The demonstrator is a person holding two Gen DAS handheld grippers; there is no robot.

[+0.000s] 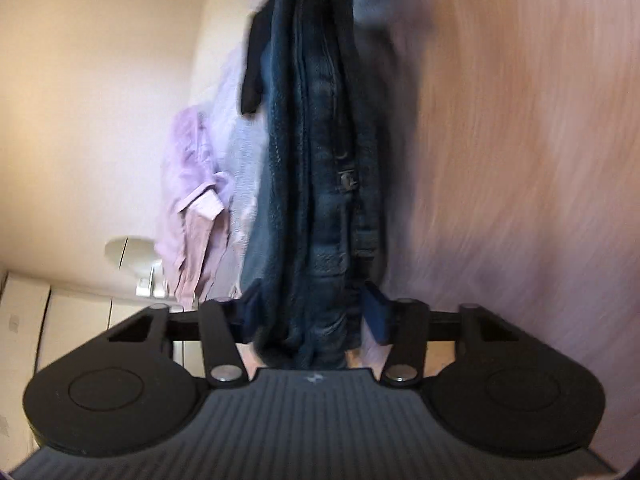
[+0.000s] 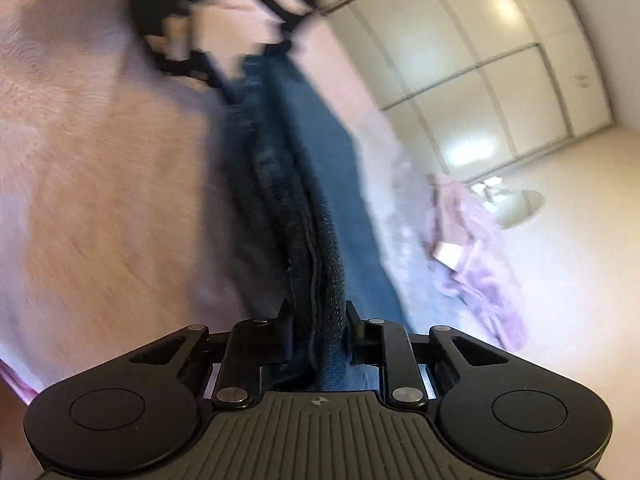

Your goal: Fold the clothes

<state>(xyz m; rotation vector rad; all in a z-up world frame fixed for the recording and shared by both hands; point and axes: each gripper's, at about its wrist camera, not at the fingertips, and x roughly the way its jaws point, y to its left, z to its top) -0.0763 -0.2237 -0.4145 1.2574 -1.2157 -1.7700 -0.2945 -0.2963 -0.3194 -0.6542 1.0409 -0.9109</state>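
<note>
A pair of dark blue jeans [image 1: 316,160] is bunched lengthwise and stretched between both grippers, over a pink fluffy cover. In the left wrist view my left gripper [image 1: 314,312] is shut on one end, with the denim filling the gap between its blue pads [image 1: 376,316]. In the right wrist view my right gripper [image 2: 316,320] is shut on the other end of the jeans [image 2: 296,160], clamping a thick folded seam. At the far end of the denim there is a blurred black frame [image 2: 172,40], which looks like the other gripper.
The pink fluffy cover [image 1: 520,160] lies under the jeans. A crumpled lilac shirt [image 1: 192,208] [image 2: 480,260] lies beside them. A white round lamp [image 2: 516,208] and white wardrobe doors [image 2: 480,80] stand beyond it.
</note>
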